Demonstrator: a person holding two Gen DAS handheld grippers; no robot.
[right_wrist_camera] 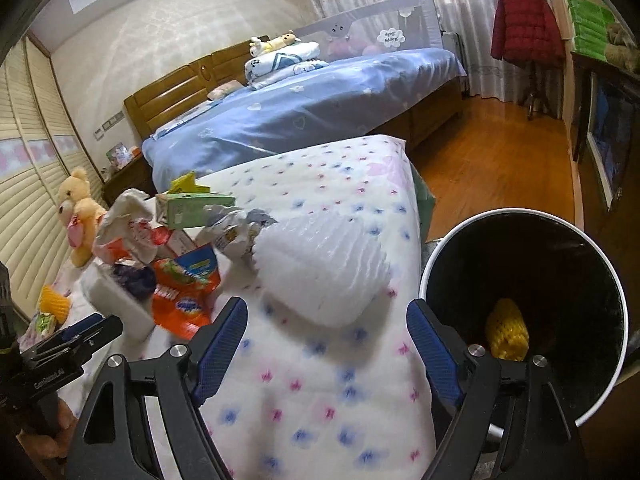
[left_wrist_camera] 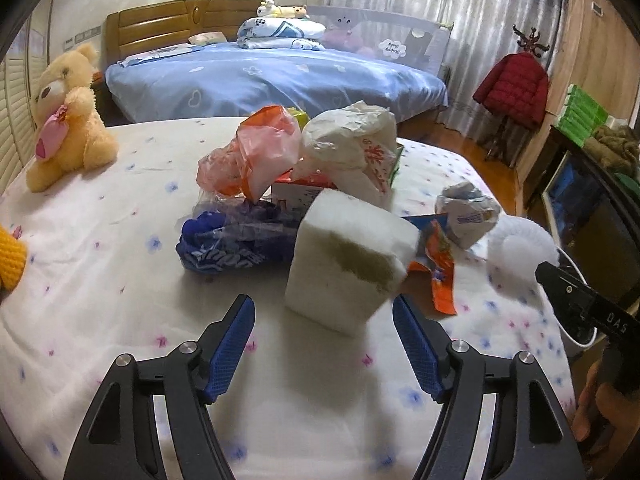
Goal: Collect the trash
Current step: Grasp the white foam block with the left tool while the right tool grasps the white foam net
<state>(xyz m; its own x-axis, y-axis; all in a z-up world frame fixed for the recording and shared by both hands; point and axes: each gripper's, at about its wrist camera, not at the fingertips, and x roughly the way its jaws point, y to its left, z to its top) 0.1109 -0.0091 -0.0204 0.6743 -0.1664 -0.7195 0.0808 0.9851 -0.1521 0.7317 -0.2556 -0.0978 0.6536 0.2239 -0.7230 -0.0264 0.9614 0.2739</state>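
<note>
A white foam block [left_wrist_camera: 348,264] with a dirty patch stands on the flowered bedcover just ahead of my left gripper [left_wrist_camera: 322,310]. Its blue pads are spread wide and do not touch the block. Behind the block lies a pile of trash: an orange bag [left_wrist_camera: 264,148], a white crumpled bag [left_wrist_camera: 352,140], a blue wrapper [left_wrist_camera: 224,244] and an orange snack wrapper [left_wrist_camera: 438,268]. My right gripper [right_wrist_camera: 327,310] is open over the cover, right in front of a white ribbed foam sleeve [right_wrist_camera: 320,272]. The bin [right_wrist_camera: 500,211] stands beside the bed at the right with a yellow foam net [right_wrist_camera: 506,332] inside.
A teddy bear [left_wrist_camera: 68,120] sits at the cover's far left and a yellow knitted toy [left_wrist_camera: 12,256] at its left edge. Beyond are a blue bed [left_wrist_camera: 260,80], a red jacket [left_wrist_camera: 514,88] on a stand, wooden floor [right_wrist_camera: 492,160] and a dark cabinet [right_wrist_camera: 612,128].
</note>
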